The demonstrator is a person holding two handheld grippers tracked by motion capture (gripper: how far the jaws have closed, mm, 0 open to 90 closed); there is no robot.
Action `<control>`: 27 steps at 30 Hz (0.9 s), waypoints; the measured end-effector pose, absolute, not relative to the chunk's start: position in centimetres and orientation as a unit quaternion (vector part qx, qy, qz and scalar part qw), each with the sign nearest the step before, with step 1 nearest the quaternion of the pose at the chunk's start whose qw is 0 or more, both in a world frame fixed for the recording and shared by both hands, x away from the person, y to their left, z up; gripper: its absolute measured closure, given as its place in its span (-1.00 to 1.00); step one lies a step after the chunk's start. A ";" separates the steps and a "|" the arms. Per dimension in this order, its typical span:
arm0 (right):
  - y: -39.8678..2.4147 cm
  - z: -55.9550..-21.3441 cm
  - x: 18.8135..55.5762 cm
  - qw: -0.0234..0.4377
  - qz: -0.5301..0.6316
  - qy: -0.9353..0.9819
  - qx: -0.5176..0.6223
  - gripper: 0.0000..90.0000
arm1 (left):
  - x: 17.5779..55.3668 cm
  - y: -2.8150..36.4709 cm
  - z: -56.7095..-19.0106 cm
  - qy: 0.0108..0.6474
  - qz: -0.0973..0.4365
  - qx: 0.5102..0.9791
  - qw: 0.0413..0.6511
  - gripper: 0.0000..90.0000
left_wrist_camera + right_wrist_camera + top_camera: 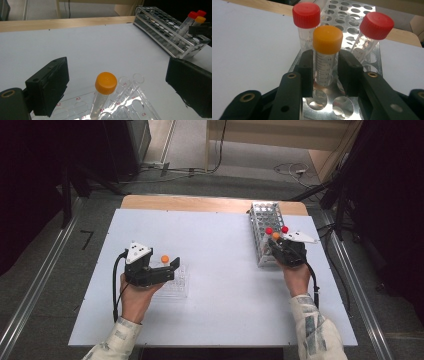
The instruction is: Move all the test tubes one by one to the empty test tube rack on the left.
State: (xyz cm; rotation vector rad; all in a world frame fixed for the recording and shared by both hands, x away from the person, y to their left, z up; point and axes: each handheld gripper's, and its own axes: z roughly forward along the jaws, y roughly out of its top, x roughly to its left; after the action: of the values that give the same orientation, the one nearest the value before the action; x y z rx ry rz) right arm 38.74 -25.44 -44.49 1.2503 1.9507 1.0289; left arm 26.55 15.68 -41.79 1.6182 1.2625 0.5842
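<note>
Nearest the high camera, at seven o'clock on the table (225, 285), the left tool (172, 268) stands with jaws wide apart around an orange-capped tube (103, 93) upright in a clear rack (176, 287), touching nothing. At two o'clock, the right tool (325, 72) brackets another orange-capped tube (325, 58) in the metal rack (264, 222); narrow gaps show beside it, two red-capped tubes (306, 23) just behind.

Clear rack (140, 105) cut off at btm edge, tube markings (324, 67) too blurry to read

Orange-cap tube (327, 56) upright in metal rack (352, 15), btwn two red-cap tubes; 2nd orange-cap tube (103, 93) upright in clear rack (140, 105).
</note>
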 end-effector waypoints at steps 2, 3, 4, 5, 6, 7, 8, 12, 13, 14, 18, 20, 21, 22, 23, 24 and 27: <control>-25.5 -44.7 38.8 0.293 0.386 0.735 0.473 0.50 | 26.5 15.6 -41.8 0.518 0.240 0.664 0.483 -0.88; -25.5 -44.7 38.8 0.293 0.385 0.736 0.473 0.53 | 26.6 15.6 -41.8 0.518 0.240 0.664 0.483 -0.88; -25.4 -44.7 38.8 0.294 0.385 0.736 0.473 0.56 | 26.6 15.5 -41.8 0.518 0.240 0.664 0.483 -0.88; -25.4 -44.7 38.8 0.293 0.386 0.736 0.473 0.57 | 26.6 15.5 -41.8 0.518 0.240 0.664 0.483 -0.88; -25.4 -44.7 38.8 0.296 0.386 0.735 0.473 0.57 | 26.6 15.5 -41.9 0.518 0.239 0.664 0.483 -0.88; -25.4 -44.6 38.7 0.297 0.388 0.734 0.471 0.57 | 26.6 15.4 -41.9 0.518 0.239 0.664 0.484 -0.88; -25.4 -44.5 38.7 0.299 0.391 0.733 0.471 0.58 | 26.6 15.5 -41.9 0.516 0.238 0.664 0.485 -0.88; -25.6 -43.5 38.2 0.304 0.405 0.725 0.467 0.58 | 26.5 15.5 -41.8 0.516 0.243 0.664 0.484 -0.88; -25.6 -43.2 38.1 0.305 0.409 0.723 0.465 0.58 | 26.5 15.5 -41.8 0.516 0.244 0.664 0.483 -0.88; -25.6 -42.7 37.9 0.310 0.415 0.721 0.461 0.58 | 26.5 15.5 -41.8 0.516 0.243 0.664 0.483 -0.88; -25.5 -40.8 36.8 0.330 0.430 0.711 0.448 0.58 | 26.4 15.5 -41.7 0.517 0.247 0.661 0.484 -0.87; -25.6 -40.1 36.3 0.332 0.435 0.709 0.444 0.58 | 26.4 15.5 -41.7 0.518 0.248 0.659 0.485 -0.87; -25.6 -39.8 36.1 0.332 0.437 0.709 0.443 0.58 | 26.3 15.5 -41.6 0.518 0.248 0.660 0.484 -0.87; -25.6 -39.5 35.9 0.332 0.438 0.709 0.441 0.58 | 26.3 15.5 -41.6 0.519 0.247 0.659 0.485 -0.87; -25.5 -39.3 35.7 0.332 0.439 0.710 0.439 0.58 | 26.3 15.5 -41.6 0.519 0.245 0.659 0.486 -0.87; -25.4 -39.1 35.5 0.331 0.440 0.711 0.437 0.58 | 26.3 15.5 -41.6 0.520 0.245 0.658 0.486 -0.87; -25.0 -38.9 35.0 0.323 0.443 0.718 0.429 0.58 | 26.3 15.5 -41.5 0.520 0.240 0.659 0.488 -0.87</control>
State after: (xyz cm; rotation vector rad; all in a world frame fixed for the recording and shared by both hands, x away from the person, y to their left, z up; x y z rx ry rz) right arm 34.96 -25.00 -38.86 1.1265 1.8837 1.1620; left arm 26.26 15.50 -41.49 1.6028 1.2631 0.5830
